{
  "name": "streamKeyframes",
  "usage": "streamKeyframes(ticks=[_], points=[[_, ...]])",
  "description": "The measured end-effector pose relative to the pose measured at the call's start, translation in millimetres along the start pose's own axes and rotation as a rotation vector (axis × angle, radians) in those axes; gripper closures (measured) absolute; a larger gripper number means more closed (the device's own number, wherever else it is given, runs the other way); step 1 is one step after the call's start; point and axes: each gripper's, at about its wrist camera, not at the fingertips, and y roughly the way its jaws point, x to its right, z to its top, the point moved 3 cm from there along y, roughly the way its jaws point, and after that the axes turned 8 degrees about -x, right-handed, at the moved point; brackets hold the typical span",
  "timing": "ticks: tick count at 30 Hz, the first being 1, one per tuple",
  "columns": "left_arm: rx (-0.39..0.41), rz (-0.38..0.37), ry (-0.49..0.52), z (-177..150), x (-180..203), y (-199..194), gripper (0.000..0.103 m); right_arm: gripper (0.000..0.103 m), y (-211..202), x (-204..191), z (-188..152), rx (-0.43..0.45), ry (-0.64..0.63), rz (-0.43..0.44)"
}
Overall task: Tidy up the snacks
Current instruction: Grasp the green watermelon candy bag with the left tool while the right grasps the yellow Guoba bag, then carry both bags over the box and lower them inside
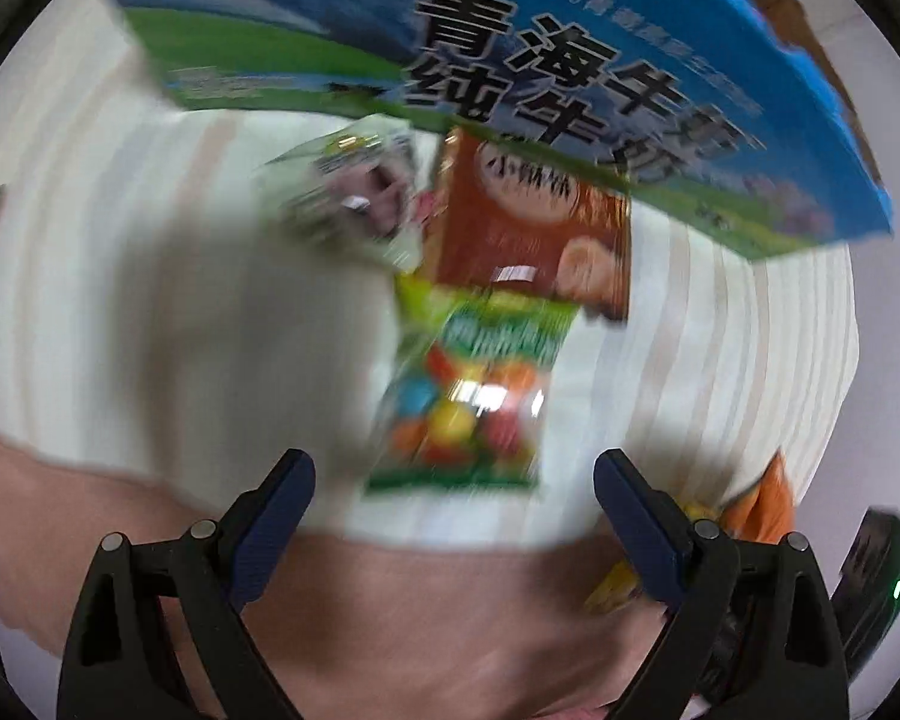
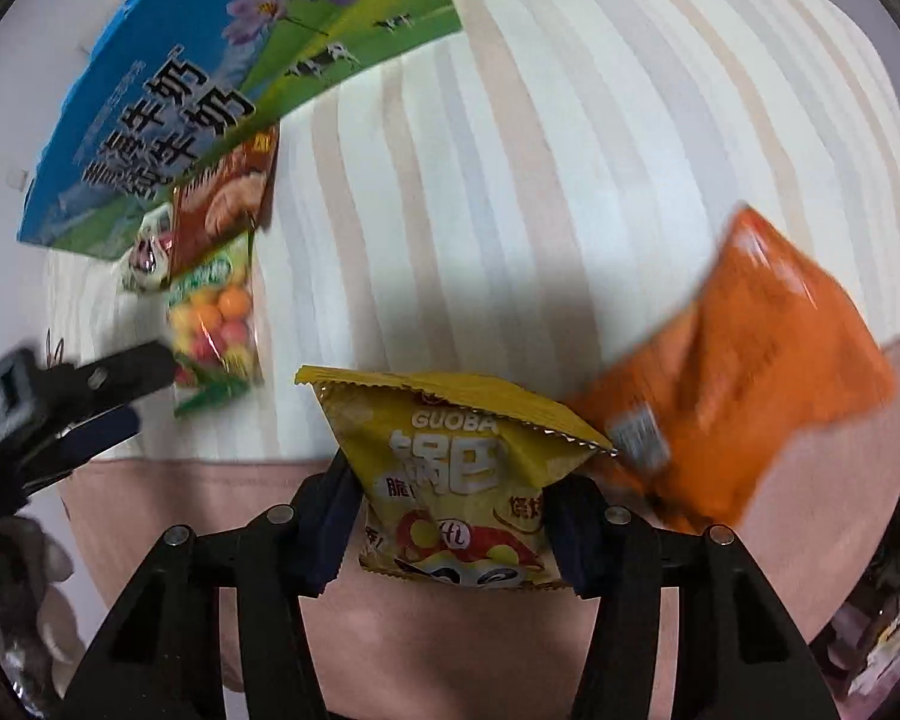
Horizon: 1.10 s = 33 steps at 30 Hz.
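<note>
My right gripper (image 2: 447, 516) is pinching a yellow snack bag (image 2: 450, 474): the two pads are pressing on its lower sides and the bag is crumpling between them, with its crimped top edge standing up in front of me. Just beside it, to the right in my right view, an orange bag (image 2: 744, 360) is lying, blurred; I cannot tell if the two bags are touching. Both are sitting where the striped cloth (image 2: 570, 180) is meeting a pink border (image 2: 222, 498).

My left gripper (image 1: 453, 504) is standing with its jaws spread wide and nothing between the pads. Just ahead of its fingertips a green bag of coloured candy balls (image 1: 468, 396) is lying flat on the striped cloth. Beyond that bag a brown packet (image 1: 528, 228) is lying, overlapping its far end, and beside the brown packet a small clear-wrapped sweet (image 1: 354, 192) is resting, too blurred for me to read. Farther out, a big blue and green milk carton box (image 1: 570, 60) is lying on the cloth, and the far end of the brown packet is going under its edge. In my right view the left gripper is showing at the left edge, close to the candy bag.
</note>
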Motion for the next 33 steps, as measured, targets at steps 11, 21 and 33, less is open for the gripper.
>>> streamKeyframes(ticks=[11,21,33], points=[[0.0,0.1,0.071,-20.6,2.3,20.0,0.05,0.046,10.2,-18.5,21.3,-0.088,-0.065,0.047],[-0.039,0.14,0.034,-112.4,-49.3,38.5,0.05,0.043,37.7,-44.0,-20.5,-0.223,-0.175,0.04],[-0.024,0.184,0.053,-103.8,-25.8,71.1,0.049,0.026,44.0,-34.5,-42.8,-0.163,-0.089,0.028]])
